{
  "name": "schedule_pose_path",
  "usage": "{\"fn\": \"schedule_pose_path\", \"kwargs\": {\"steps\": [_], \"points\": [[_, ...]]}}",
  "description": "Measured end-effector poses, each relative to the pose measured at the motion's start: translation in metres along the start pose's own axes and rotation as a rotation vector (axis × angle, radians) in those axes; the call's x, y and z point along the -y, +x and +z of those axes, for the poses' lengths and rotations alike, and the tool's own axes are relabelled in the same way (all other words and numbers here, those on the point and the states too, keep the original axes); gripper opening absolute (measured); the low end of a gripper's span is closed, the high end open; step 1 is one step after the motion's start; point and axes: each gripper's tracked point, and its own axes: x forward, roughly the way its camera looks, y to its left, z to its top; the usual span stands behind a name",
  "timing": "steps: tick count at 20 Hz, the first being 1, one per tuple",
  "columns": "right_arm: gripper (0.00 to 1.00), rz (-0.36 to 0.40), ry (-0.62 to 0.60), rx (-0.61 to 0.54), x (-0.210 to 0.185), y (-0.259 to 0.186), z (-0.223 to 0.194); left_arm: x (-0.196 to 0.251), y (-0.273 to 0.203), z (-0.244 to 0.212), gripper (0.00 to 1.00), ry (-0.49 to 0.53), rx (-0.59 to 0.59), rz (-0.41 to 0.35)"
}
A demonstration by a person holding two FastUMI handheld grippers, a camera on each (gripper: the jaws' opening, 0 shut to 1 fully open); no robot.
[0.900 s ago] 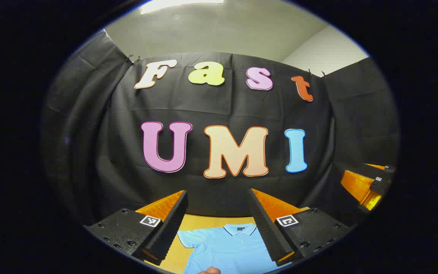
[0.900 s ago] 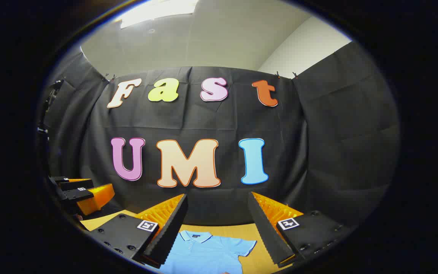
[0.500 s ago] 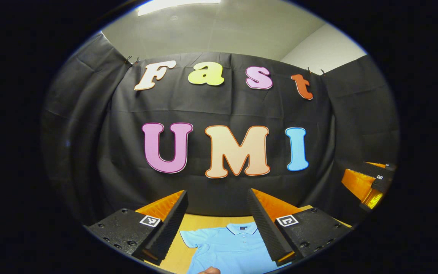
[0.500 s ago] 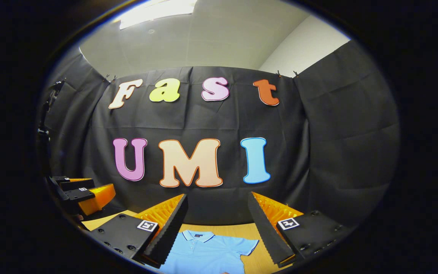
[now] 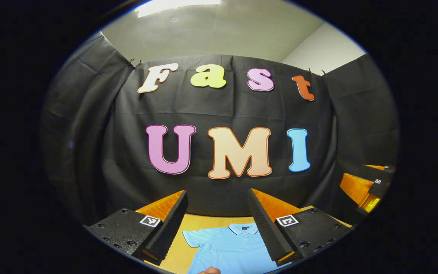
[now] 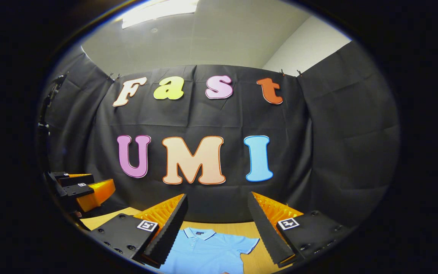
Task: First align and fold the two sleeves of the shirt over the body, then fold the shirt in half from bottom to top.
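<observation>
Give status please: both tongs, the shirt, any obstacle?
Left tongs open, above the table. Right tongs open, also raised. Shirt flat, sleeves unfolded. No obstacle on it.

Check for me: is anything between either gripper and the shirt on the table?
Nothing visible. Left gripper and right gripper are open above the light blue shirt, which lies flat on the wooden table.

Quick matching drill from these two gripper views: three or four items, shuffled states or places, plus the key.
Items:
1. shirt
2. left gripper
3. table
4. collar

States or places:
A. wooden surface under the garment
B. open, held above the table
C. light blue, lying flat, sleeves spread
D. at the shirt's far end, toward the black wall

Pairs: 1-C, 2-B, 3-A, 4-D
</observation>
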Motion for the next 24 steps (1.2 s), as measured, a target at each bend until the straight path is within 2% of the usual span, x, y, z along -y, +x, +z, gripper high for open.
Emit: {"fn": "schedule_pose_path", "kwargs": {"steps": [5,12,18,24], "points": [[0.98,-0.025,-0.025,-0.007,0.026,0.02,-0.018,0.0,-0.009,0.004,0.94,-0.001,0.022,0.016],[1.0,-0.101,-0.048,-0.064,0.064,0.082,-0.065,-0.001,0.021,0.006,0.94,-0.014,0.044,-0.021],[0.98,-0.15,-0.066,-0.237,0.083,0.137,-0.16,-0.017,0.05,-0.021,0.94,-0.004,-0.02,-0.022],[0.99,-0.199,-0.105,-0.389,0.104,0.17,-0.245,-0.041,0.072,-0.039,0.94,0.029,-0.063,-0.003]]}}
